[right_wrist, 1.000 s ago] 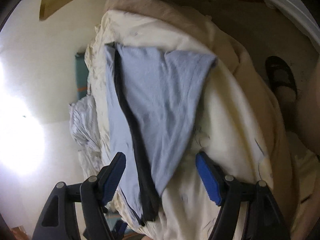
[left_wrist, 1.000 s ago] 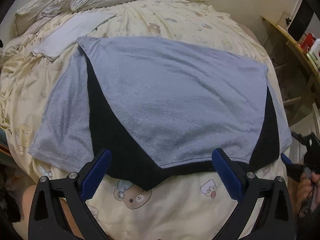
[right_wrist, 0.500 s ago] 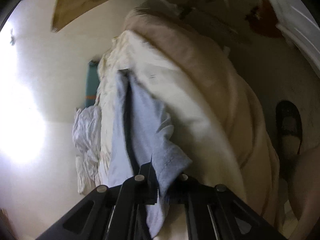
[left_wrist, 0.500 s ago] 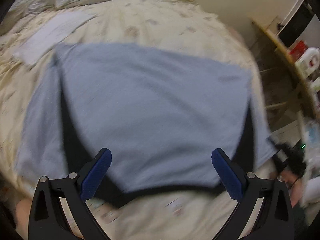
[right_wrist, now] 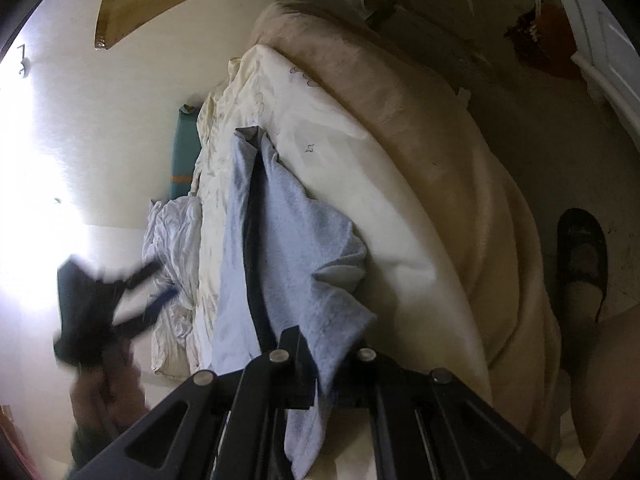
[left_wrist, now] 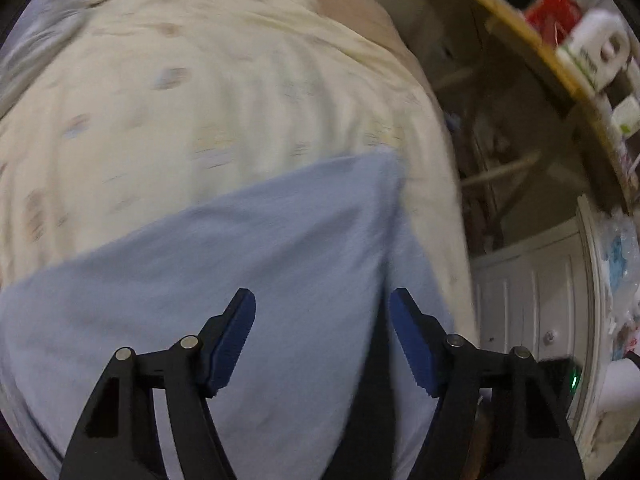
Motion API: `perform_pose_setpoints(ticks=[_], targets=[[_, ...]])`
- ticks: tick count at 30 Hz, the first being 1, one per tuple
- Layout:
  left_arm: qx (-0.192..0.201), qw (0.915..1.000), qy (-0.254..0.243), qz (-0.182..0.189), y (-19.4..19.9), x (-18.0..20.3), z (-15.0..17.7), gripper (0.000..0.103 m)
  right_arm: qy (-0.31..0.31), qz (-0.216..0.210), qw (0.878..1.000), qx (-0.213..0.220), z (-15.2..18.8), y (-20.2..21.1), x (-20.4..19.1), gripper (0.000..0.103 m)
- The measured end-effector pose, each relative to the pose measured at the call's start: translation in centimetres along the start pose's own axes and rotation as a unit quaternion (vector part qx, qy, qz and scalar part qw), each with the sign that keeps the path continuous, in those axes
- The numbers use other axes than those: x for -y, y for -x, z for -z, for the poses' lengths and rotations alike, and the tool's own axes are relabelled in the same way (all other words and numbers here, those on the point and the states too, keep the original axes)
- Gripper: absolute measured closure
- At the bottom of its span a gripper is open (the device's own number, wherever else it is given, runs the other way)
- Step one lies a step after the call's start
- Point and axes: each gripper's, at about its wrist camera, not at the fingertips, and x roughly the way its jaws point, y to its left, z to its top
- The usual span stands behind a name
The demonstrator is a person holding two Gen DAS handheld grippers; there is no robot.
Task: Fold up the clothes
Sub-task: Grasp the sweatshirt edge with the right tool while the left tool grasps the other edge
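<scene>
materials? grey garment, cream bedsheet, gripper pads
Grey garment: soft matte knit, probably cotton jersey or fleece; heathered, limp folds.
Cream bedsheet: thin, smooth woven fabric with a slight sheen and fine creases.
Left gripper pads: blue, ridged, likely rubber or plastic.

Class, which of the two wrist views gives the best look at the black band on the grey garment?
The right wrist view: the black band runs sharp along the grey garment down to the right tongs, shut on the cloth. The blurred left wrist view shows only a dark strip between the closing left tongs.
</scene>
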Motion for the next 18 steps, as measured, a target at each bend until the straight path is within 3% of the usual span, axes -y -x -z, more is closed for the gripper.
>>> perform_pose_setpoints(ticks=[4, 10, 13, 14, 15, 16, 18], targets=[[-0.029, 0.9994, -0.013, -0.009, -5.2, 4.2, -4.5, 0.030, -0.017, -0.012, 1.000, -0.010, -0.4, -0.5, 0.4, 0.099], [-0.057, 0.9940, -0.035, -0.086, -12.9, 7.1, -8.7, 0.030, -0.036, -0.029, 0.999, -0.014, -0.7, -0.6, 0.7, 0.099], [-0.046, 0.9912, -0.046, -0.115, -14.5, 7.4, -9.6, 0.045, -0.038, -0.034, 0.999, -0.016, -0.8, -0.6, 0.7, 0.099], [-0.038, 0.9909, -0.049, -0.119, -14.3, 7.4, -9.7, 0.061, -0.040, -0.035, 0.998, -0.016, -0.8, -0.5, 0.7, 0.099], [-0.029, 0.9907, -0.049, -0.124, -13.8, 7.3, -9.8, 0.089, -0.041, -0.035, 0.998, -0.016, -0.9, -0.5, 0.8, 0.099], [-0.022, 0.9908, -0.048, -0.125, -13.3, 7.0, -9.8, 0.096, -0.043, -0.035, 0.998, -0.015, -0.9, -0.4, 0.8, 0.099], [-0.009, 0.9932, -0.040, -0.109, -11.6, 6.1, -9.8, 0.097, -0.025, -0.029, 0.999, -0.009, -0.9, -0.1, 0.2, 0.099]])
